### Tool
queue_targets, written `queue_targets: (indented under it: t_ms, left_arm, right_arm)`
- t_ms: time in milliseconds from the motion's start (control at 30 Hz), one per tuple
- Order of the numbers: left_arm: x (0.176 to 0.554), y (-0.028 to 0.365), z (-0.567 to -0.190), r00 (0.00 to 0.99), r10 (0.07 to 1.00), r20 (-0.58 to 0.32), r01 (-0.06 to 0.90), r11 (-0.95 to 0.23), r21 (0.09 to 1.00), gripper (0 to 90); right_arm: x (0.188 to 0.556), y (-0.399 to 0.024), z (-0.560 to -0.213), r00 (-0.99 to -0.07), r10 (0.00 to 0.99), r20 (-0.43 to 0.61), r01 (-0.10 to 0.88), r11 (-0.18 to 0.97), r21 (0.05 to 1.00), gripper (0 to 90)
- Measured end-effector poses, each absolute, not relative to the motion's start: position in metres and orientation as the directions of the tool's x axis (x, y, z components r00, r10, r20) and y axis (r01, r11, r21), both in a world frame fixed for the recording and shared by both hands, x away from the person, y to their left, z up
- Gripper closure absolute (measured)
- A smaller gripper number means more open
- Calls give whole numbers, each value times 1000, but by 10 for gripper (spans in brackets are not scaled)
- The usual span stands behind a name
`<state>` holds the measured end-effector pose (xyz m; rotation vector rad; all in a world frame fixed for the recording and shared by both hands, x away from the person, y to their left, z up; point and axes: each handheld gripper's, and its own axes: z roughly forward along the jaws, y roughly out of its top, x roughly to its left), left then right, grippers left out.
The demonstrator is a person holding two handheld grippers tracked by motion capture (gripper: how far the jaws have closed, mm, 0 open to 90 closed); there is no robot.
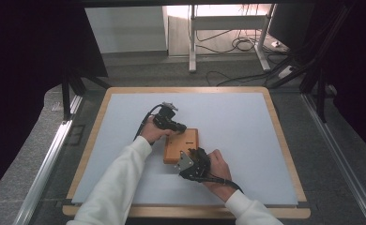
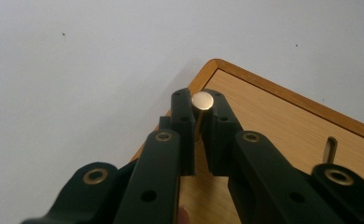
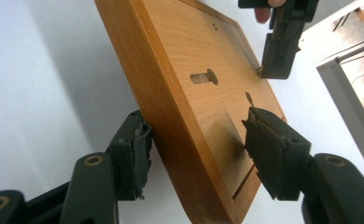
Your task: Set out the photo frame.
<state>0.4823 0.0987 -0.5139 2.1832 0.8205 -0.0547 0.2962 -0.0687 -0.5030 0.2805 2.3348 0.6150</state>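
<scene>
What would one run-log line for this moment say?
left gripper: shut on metal pin | right gripper: astride wooden board edge | table: white

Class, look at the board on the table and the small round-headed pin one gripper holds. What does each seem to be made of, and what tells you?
The board looks like wood with a smooth, perhaps varnished finish: warm orange-brown, fine grain lines on its face. The pin in the left hand-held gripper looks like metal, maybe brass or steel: its flat round head is pale and shiny. Neither can be confirmed from looks alone.

Cables (image 1: 237, 44) on floor, perhaps loose.
</scene>
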Motion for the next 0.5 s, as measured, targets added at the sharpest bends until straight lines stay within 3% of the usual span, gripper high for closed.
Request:
queue_targets:
  t_ms: [500]
  left_arm:
    - [482,99,-515,783,546,-298,579,-464,670,825]
  right_arm:
    - [294,-69,-496,-721,339,-604,5,875,485,487]
